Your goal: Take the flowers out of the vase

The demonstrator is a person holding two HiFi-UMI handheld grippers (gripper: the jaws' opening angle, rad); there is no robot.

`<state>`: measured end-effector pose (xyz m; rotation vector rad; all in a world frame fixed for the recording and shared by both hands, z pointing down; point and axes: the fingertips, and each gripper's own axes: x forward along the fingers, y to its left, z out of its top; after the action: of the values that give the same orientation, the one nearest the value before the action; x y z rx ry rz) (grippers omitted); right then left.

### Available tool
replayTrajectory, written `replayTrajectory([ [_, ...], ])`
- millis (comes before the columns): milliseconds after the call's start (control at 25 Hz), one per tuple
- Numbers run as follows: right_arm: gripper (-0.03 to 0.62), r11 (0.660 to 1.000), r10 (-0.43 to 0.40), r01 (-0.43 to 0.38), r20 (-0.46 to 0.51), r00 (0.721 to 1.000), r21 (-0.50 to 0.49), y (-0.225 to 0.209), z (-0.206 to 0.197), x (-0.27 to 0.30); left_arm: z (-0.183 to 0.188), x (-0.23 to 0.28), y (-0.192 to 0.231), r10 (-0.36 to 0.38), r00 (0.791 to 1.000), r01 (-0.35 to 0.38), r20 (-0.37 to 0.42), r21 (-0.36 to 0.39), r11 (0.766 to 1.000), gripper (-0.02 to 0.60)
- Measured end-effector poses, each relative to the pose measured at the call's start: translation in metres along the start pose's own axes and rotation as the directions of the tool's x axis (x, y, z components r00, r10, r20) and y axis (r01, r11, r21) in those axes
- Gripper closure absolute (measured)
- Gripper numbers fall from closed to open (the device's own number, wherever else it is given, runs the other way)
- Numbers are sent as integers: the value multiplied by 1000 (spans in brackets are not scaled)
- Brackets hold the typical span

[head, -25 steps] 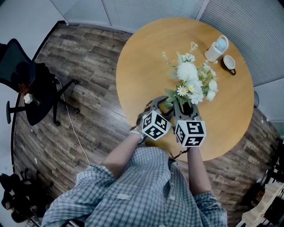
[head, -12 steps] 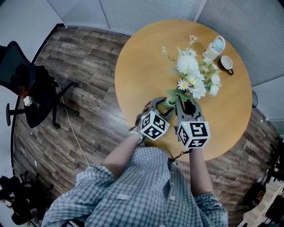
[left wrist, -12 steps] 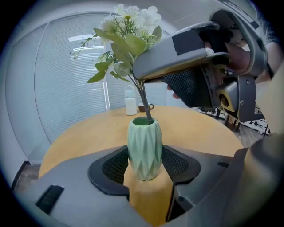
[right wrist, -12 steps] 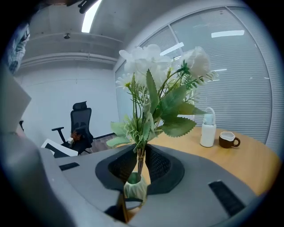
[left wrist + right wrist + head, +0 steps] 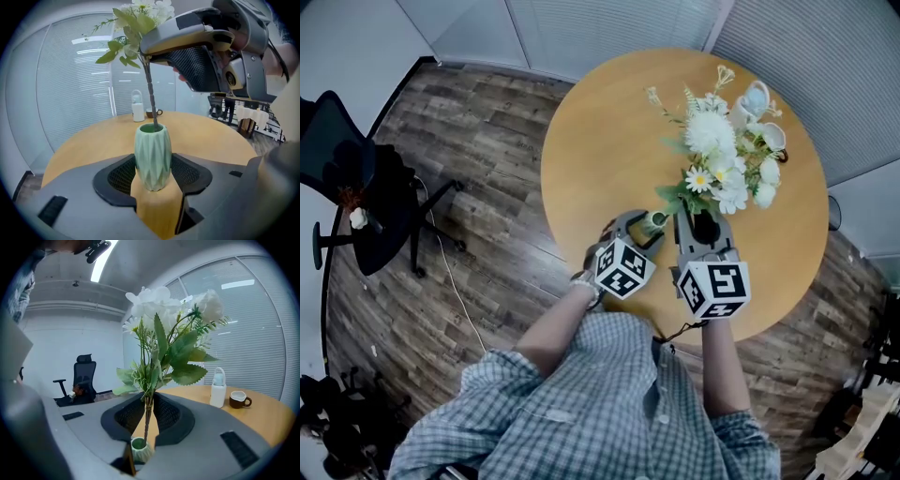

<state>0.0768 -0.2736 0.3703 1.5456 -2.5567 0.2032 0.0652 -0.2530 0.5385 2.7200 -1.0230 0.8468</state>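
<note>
Flowers (image 5: 717,164), a white bunch that looks artificial: probably light, with stiff wiry stems and soft heads, best gripped low on the stems. The left claw (image 5: 153,177) stands wide, clamped on the green vase (image 5: 153,150) on the bench (image 5: 600,141). The right claw (image 5: 148,414), narrow, pinches the stems just above the vase mouth, their ends inside it.

I see a smooth wood-look table (image 5: 600,141) with a soft satin sheen. The vase (image 5: 153,150) looks like matt pale-green ceramic with a faceted surface. The flowers (image 5: 161,305) have cloth-like petals, plasticky leaves and a twisted, wrapped stem (image 5: 151,93). The left gripper (image 5: 152,176) and right gripper (image 5: 147,416) are matt grey plastic, with black mesh-textured pads (image 5: 121,176). The cup (image 5: 239,399) near the table's far edge is glossy. The floor (image 5: 487,187) is grainy wood plank.
</note>
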Motion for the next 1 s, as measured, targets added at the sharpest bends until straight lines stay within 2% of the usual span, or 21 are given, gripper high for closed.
replayTrajectory([
  [320, 539, 1000, -23, 22, 99, 995, 9, -8, 33, -12, 4, 1, -6, -2, 1000, 2, -3, 11, 1000, 334],
  [520, 539, 999, -45, 46, 112, 993, -4, -10, 42, -17, 0, -1, -3, -4, 1000, 4, -1, 0, 1000, 334],
  [720, 539, 996, -91, 90, 49, 995, 29, -26, 33, -22, 0, 0, 1, -4, 1000, 4, 2, 0, 1000, 334],
  [1000, 539, 982, -143, 153, -91, 985, 108, -48, -8, -34, 2, -2, 2, -5, 1000, 5, 6, -4, 1000, 334],
])
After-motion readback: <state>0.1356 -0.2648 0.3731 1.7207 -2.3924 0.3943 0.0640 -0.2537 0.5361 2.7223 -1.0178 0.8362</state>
